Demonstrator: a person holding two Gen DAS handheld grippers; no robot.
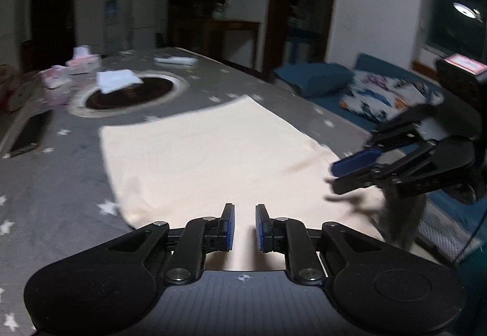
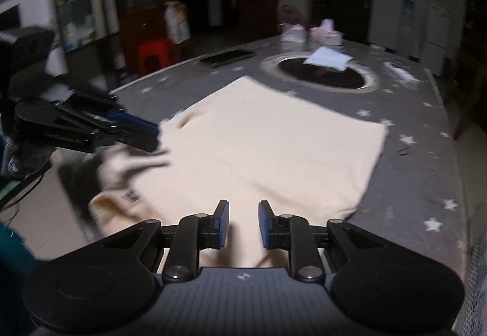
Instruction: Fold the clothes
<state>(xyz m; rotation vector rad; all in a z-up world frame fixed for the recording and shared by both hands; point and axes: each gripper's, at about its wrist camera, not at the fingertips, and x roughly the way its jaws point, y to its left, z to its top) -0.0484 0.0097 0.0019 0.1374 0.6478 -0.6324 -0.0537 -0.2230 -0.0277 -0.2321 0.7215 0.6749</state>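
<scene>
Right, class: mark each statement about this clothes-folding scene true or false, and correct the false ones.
1. A cream garment lies spread on the table. True.
2. The tablecloth is grey with white stars. True.
3. The left gripper is clamped on the garment. False: its pads stand apart with nothing pinched between them.
4. The table's round recess is completely bare. False: a white cloth or paper lies on its rim.
5. The right gripper is holding a tissue box. False: it holds nothing; its jaws are empty over the garment.
</scene>
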